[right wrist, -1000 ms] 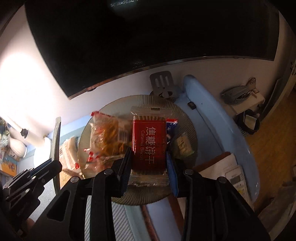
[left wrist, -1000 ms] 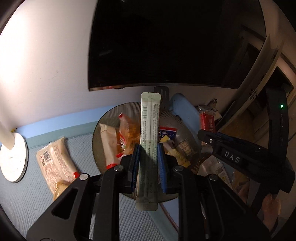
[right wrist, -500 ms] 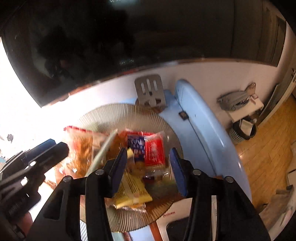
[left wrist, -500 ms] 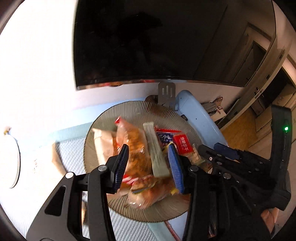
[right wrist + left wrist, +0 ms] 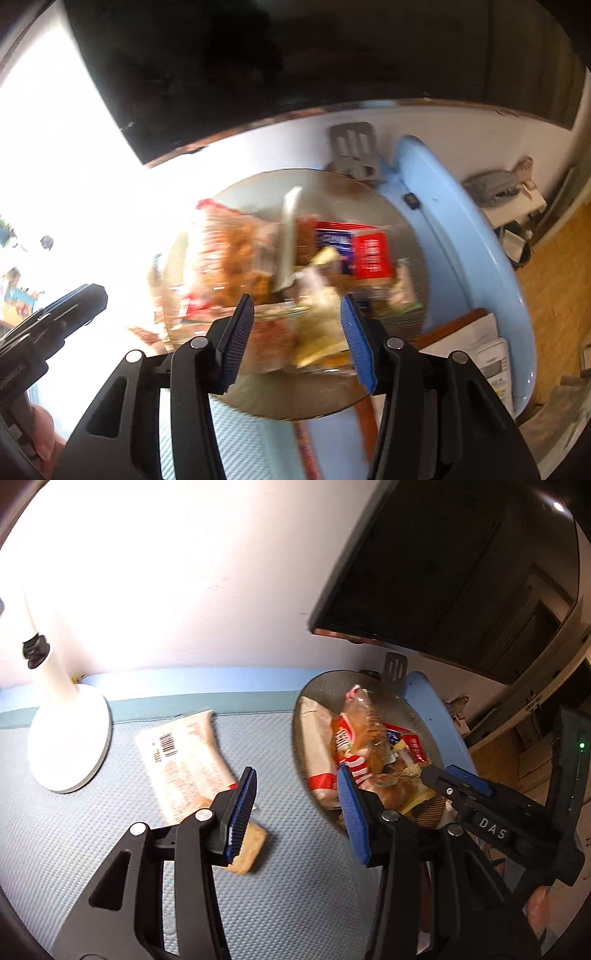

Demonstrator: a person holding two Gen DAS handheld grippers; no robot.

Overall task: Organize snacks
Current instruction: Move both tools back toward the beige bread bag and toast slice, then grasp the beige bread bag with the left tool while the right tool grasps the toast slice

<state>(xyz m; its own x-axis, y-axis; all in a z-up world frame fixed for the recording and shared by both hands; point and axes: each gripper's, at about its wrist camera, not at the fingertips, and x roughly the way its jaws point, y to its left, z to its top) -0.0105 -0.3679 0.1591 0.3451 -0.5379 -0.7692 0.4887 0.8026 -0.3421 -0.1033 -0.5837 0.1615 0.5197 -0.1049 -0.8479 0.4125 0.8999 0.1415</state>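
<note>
A ribbed glass plate [image 5: 314, 694] holds a heap of snack packs. In the right wrist view, which is blurred, the red biscuit pack [image 5: 371, 254] and the long pale stick pack [image 5: 288, 243] lie on that heap. My right gripper [image 5: 295, 325] hovers open just above the plate [image 5: 332, 402], with nothing pressed between its pads. My left gripper [image 5: 295, 794] is over the blue mat left of the plate, jaws opening and empty. A pale barcoded packet [image 5: 184, 760] lies on the mat, partly under its left finger. Each gripper shows in the other's view, the right gripper [image 5: 443, 771] and the left gripper [image 5: 88, 295].
A white lamp base [image 5: 70, 738] stands at the mat's far left. A dark monitor [image 5: 461, 572] hangs over the back wall, with a metal stand [image 5: 354, 147] behind the plate. A pale blue curved edge [image 5: 461, 240] and papers [image 5: 487, 354] lie to the right.
Both grippers opened and let their packs drop onto the plate's heap. The left gripper then swung left, off the plate and over the mat near the pale packet.
</note>
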